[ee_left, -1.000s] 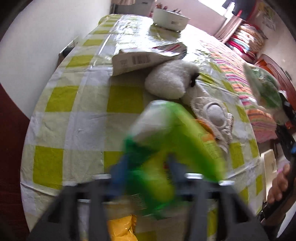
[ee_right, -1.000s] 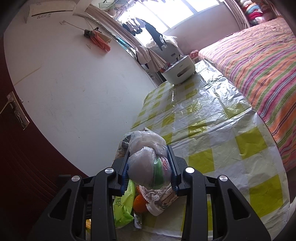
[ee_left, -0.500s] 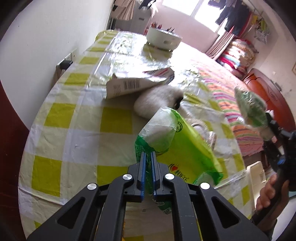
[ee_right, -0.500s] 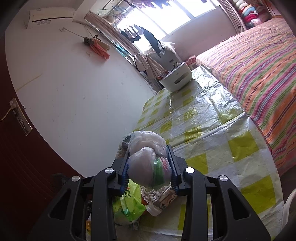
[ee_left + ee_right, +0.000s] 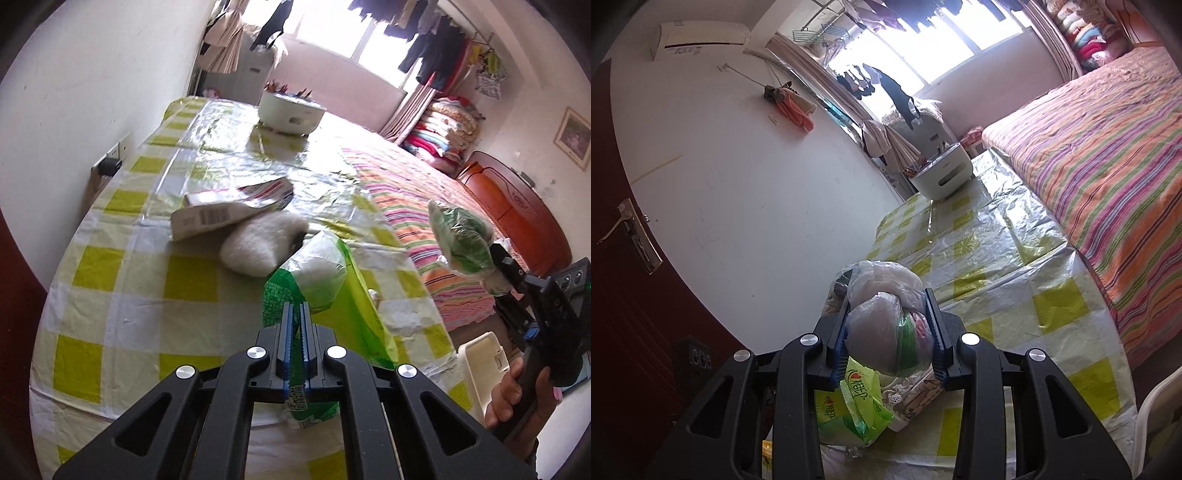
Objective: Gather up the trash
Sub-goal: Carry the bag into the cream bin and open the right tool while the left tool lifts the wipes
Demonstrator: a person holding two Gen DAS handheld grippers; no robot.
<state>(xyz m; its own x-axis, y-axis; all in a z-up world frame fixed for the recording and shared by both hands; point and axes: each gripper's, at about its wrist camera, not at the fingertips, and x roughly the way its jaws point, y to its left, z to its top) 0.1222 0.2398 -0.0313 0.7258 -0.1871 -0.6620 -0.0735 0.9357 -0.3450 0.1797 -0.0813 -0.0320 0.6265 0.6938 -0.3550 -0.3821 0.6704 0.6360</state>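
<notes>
Left claw (image 5: 294, 325): pressed together on the near edge of a green bag (image 5: 332, 295), which hangs off the tips above the near part of the table (image 5: 122, 295), long side running forward and to the right. Right claw (image 5: 888, 332): clamped around a knotted wad (image 5: 886, 332) of clear film with green inside, held in the air off the table's right edge, well apart from the bag's mouth, if it has one on that side; cannot tell. Beyond the left tips, on the checked cloth: a white fluffy thing (image 5: 262, 243), touching a flattened carton (image 5: 229, 212) that lies crosswise, long axis left to right, just past it. Far end: a white tub (image 5: 290, 112). Likely next: wad into bag, so right claw must travel leftward and down toward the left one. Carton and fluff nearer the left claw, dead ahead of it.
</notes>
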